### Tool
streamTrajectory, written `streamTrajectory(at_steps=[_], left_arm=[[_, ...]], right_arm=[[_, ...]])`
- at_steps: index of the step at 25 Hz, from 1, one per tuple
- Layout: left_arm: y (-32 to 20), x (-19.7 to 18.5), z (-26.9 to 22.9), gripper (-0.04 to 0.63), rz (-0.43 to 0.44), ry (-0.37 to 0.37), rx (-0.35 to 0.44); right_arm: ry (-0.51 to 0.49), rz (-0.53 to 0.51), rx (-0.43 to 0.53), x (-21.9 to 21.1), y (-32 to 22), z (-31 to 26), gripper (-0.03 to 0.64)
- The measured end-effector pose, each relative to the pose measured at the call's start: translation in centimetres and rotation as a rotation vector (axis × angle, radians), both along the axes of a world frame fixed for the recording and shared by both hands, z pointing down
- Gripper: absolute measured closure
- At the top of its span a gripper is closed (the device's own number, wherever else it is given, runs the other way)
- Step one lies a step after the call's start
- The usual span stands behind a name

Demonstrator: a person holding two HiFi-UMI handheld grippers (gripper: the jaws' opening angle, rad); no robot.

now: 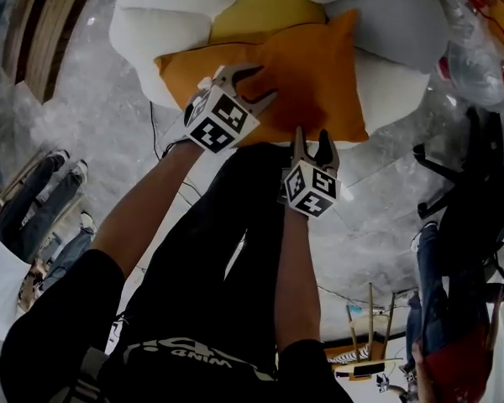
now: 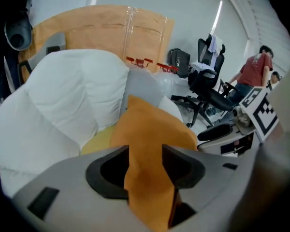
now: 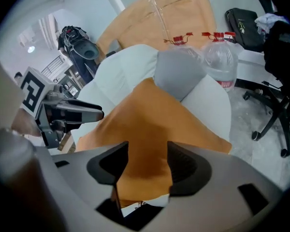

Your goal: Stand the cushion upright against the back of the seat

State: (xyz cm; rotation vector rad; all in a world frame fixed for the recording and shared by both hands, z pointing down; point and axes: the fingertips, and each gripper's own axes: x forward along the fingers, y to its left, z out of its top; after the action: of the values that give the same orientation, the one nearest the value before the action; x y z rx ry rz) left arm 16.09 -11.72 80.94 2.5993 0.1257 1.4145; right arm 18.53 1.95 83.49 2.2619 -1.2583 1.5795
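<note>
Head view: the orange cushion (image 1: 298,74) lies slanted across the white padded seat (image 1: 147,32), its far edge up against a yellow cushion (image 1: 265,13) and a grey cushion (image 1: 395,23), its near edge toward me. It is not yet upright.

My left gripper (image 1: 262,85) has its tongs spread wide astride the cushion's near left corner. The right gripper (image 1: 312,139) is spread just as wide over the near edge. Fabric stands in each gap, and I judge neither tong is pinching.

It looks light, soft and floppy, so I expect it to sag from a single hold. I'd take it at two well-separated points along the near edge, biting deep enough to catch the filling.

The yellow and grey cushions fill the backrest where it must lean. Clear plastic bottles (image 1: 475,65) sit to the right, with an office chair (image 1: 475,183) beyond.
</note>
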Motion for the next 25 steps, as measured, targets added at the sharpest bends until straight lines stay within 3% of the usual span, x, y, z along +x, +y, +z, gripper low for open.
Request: streamTrajectory(at_steps=[9,13,15,20,25], left_arm=[[0.1,-0.2,4.9,0.39,-0.021,-0.092,0.005],[0.5,-0.1,5.5,0.444,-0.047,-0.119,-0.022],[0.4,-0.3,5.7,0.482,-0.054,-0.13,-0.035],[0.2,-0.2,5.9,0.569,-0.084,-0.139,-0.09],[0.5,-0.2,5.5,0.578,-0.078,-0.128,-0.112]], right_arm=[[-0.036,-0.016,-0.053,-0.2,-0.1,4.8,0.379],[-0.06,-0.044,-0.078,-0.1,-0.1,5.5,0.38],[-0.069,-0.052,-0.104,-0.2,0.0,5.9,0.409],[-0.052,-0.102,-0.113,0.1,-0.8,6.0,0.573],[-0.086,-0.092,-0.061,-0.1,-0.7,5.3,0.591]])
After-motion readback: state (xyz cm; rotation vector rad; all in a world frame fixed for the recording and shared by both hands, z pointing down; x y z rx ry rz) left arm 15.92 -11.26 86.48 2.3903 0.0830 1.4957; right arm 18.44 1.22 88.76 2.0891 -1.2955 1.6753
